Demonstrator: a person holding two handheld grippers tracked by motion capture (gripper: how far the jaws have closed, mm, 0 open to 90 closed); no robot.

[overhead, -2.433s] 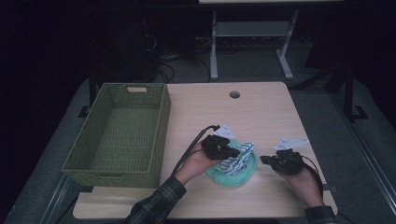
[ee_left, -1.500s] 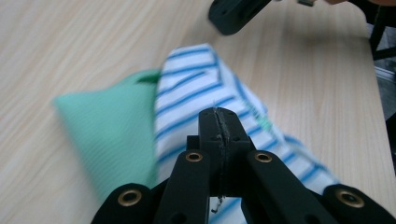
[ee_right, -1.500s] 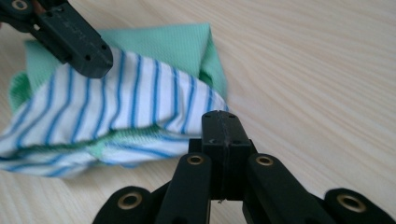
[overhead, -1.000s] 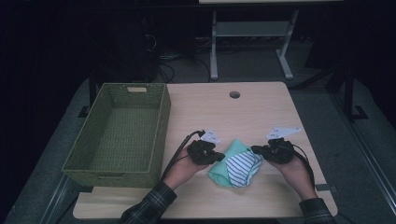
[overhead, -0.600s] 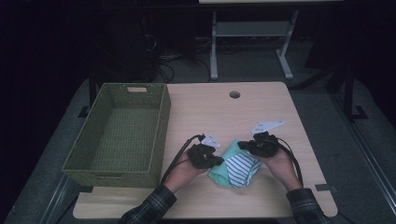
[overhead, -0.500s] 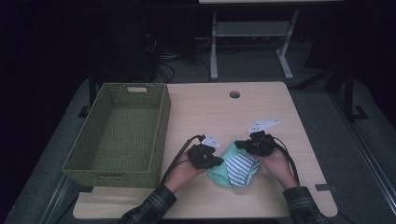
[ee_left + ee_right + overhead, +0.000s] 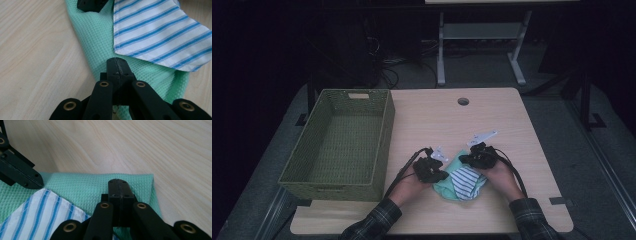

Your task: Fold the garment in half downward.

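Both grippers rest on the cloths near the front edge of the table [image 7: 492, 120]. Left gripper [image 7: 432, 171] sits at the left side of the pile with its jaws pressed together, tips lying on the green waffle cloth [image 7: 100, 37]; whether any fabric is pinched between them cannot be told. Right gripper [image 7: 477, 157] sits at the far right side of the pile, jaws likewise closed, tips over the same green cloth close to its folded edge, and again a pinch cannot be confirmed.

Going by size: the pale wooden table has a round hole [image 7: 463, 101] near its far edge. A green woven basket [image 7: 339, 142] stands on the table's left side, well apart from the cloths. The green waffle cloth lies crumpled between the two hands. On top of it lies a smaller white cloth with blue stripes [image 7: 160, 32], its hemmed edge crossing the green one.
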